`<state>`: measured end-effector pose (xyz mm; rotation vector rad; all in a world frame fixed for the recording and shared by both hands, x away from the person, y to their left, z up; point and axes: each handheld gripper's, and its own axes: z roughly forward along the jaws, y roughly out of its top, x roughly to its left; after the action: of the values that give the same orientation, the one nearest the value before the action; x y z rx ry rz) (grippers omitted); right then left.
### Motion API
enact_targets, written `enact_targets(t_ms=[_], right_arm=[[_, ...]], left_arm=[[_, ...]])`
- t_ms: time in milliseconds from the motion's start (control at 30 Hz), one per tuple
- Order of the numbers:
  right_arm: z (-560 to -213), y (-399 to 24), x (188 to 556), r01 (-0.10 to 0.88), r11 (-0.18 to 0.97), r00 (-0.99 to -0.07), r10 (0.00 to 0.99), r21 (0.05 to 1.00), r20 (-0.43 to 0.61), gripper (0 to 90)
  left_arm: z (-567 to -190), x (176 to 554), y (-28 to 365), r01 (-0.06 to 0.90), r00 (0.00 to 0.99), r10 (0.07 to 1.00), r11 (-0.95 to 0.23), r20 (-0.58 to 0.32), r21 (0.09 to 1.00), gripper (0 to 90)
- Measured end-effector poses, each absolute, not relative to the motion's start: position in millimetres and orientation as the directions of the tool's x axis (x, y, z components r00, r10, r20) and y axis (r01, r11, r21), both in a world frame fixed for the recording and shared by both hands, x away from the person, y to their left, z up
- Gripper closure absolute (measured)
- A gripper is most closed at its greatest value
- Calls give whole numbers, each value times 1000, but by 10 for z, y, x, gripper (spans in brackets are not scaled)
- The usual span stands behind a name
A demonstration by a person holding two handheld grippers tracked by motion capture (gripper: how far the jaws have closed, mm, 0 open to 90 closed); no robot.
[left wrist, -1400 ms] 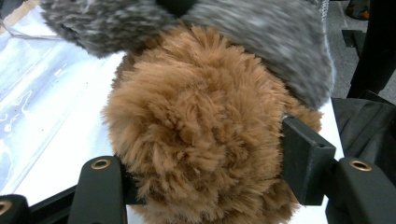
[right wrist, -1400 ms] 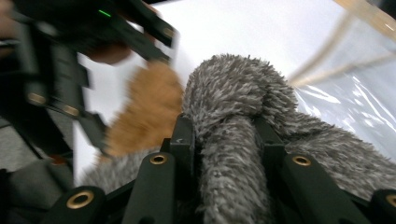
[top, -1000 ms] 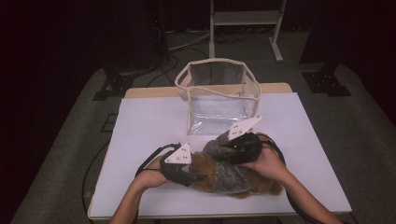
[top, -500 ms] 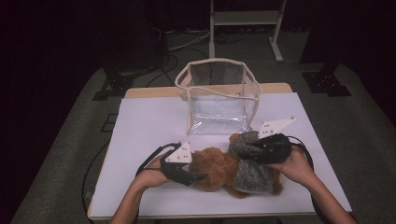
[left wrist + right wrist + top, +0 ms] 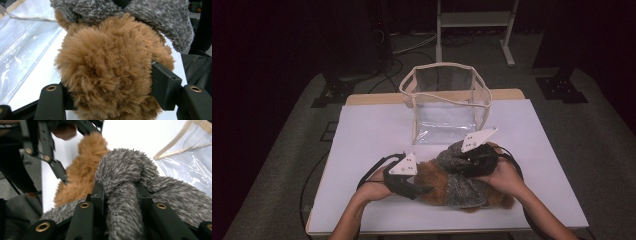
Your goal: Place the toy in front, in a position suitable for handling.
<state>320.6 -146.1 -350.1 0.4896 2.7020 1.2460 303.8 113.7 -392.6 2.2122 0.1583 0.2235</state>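
Now both grippers grip the plush toy [image 5: 452, 182].
Left gripper [image 5: 414, 187] clamps brown fur, jaws just easing wider; right gripper [image 5: 462, 161] pinches grey fabric, clear bag [image 5: 447, 102] at twelve o'clock.

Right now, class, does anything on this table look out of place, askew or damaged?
Nothing looks damaged or spilled. The clear bag stands upright and open at the back of the white table. The brown plush toy with its grey furry part lies rumpled in front, gripped by the left gripper and right gripper.
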Motion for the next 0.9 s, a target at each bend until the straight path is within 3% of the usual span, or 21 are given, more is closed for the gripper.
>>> enact_targets(t_ms=[167,267,533,900], right_arm=[[-3590,-1645,3271,299,575,-918,391,761,65,672],[-3612,-1697,3282,309,563,-913,402,767,73,673],[-3645,-1804,3270,309,558,-905,422,770,57,677],[-3697,-1972,3250,353,529,-890,444,772,103,682]], left_arm=[[-3918,3048,1148,40,971,209,-608,112,793,272],[-3926,3061,1180,48,969,220,-609,110,792,255],[-4091,3117,1204,106,974,221,-638,49,763,107],[-4307,3211,1112,172,967,252,-594,-21,786,56]])
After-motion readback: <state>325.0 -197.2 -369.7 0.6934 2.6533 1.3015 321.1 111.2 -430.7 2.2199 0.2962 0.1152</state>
